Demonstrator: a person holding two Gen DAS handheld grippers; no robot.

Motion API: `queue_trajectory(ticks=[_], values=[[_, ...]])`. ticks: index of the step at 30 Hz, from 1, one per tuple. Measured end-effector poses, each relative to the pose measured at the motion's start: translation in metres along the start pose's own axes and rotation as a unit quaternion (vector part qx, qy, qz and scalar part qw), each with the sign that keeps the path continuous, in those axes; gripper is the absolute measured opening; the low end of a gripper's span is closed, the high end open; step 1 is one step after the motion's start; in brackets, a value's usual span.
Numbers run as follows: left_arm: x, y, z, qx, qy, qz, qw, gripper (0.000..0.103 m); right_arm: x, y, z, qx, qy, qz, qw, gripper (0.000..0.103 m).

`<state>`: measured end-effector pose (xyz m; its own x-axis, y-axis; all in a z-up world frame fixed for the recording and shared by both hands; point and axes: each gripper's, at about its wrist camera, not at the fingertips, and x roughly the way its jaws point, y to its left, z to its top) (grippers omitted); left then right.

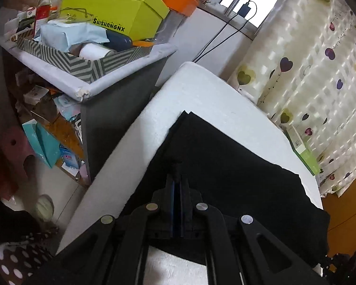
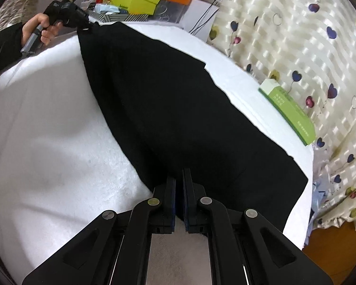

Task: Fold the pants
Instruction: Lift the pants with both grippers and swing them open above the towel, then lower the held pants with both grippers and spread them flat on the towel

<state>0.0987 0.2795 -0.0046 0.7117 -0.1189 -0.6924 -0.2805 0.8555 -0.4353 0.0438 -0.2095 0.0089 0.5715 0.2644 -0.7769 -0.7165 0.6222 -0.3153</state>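
The black pants [image 2: 178, 109] lie stretched out long across the white padded desk [image 2: 47, 130], already doubled lengthwise by the look of the layered edge at the far corner in the left wrist view. Each end is pinched: the right gripper [image 2: 179, 185] has its fingers drawn together on the near edge of the cloth, and the left gripper [image 1: 177, 178] is likewise clenched on the fabric at the other end; in the right wrist view that left gripper [image 2: 89, 25] shows at the far corner of the pants, held by a hand [image 2: 44, 29]. The cloth looks soft, thin and light, limp rather than stiff, so it will likely sag in the middle when lifted and will follow wherever the two held points go. It appears matte, not slippery, and the fleecy desk cover may drag on it a little, which could help a fold stay put but may also bunch the lower layer. Nothing about it seems fragile. The best holds are probably at the corners or hems, catching all layers at once, since a grip on only the top layer would let the rest peel away. A green box [image 2: 289, 111] sits near the far edge of the desk beside the curtain [image 2: 296, 35], apart from the pants.
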Motion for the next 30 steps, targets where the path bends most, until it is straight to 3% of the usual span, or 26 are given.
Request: queue_trajectory(ticks=[4, 8, 13, 17, 22, 24, 26, 27, 28, 30], values=[[-0.012, -0.006, -0.003, 0.018, -0.007, 0.006, 0.9998, 0.005, -0.003, -0.003, -0.004, 0.015, -0.007, 0.010, 1.000, 0.006], [-0.015, -0.003, -0.006, 0.020, 0.004, 0.019, 0.9996, 0.010, -0.004, -0.006, -0.006, 0.026, -0.001, 0.024, 0.999, 0.018], [-0.047, 0.004, -0.005, -0.003, -0.039, 0.048, 0.9981, 0.009, -0.029, -0.016, -0.007, 0.075, -0.061, 0.067, 0.993, 0.022], [-0.060, -0.027, -0.001, 0.027, -0.059, 0.031, 0.9974, 0.009, -0.032, -0.026, 0.002, 0.127, -0.091, 0.072, 0.985, 0.022], [-0.039, -0.079, -0.018, 0.093, -0.023, -0.006, 0.9954, 0.010, -0.031, -0.050, -0.007, 0.194, -0.089, 0.027, 0.977, 0.022], [-0.020, -0.091, -0.031, 0.120, 0.009, -0.008, 0.9927, 0.010, -0.025, -0.063, -0.021, 0.233, -0.067, 0.007, 0.970, 0.022], [0.006, -0.093, -0.042, 0.133, 0.060, 0.027, 0.9890, 0.009, -0.015, -0.075, -0.042, 0.277, -0.011, -0.028, 0.961, 0.022], [0.011, -0.093, -0.046, 0.137, 0.064, 0.038, 0.9878, 0.009, -0.014, -0.079, -0.054, 0.297, -0.004, -0.013, 0.955, 0.022], [0.005, -0.095, -0.047, 0.147, 0.044, 0.037, 0.9875, 0.011, -0.020, -0.080, -0.059, 0.304, -0.018, 0.000, 0.953, 0.022], [0.001, -0.097, -0.047, 0.147, 0.059, 0.038, 0.9866, 0.011, -0.033, -0.081, -0.064, 0.309, -0.022, 0.011, 0.951, 0.022]])
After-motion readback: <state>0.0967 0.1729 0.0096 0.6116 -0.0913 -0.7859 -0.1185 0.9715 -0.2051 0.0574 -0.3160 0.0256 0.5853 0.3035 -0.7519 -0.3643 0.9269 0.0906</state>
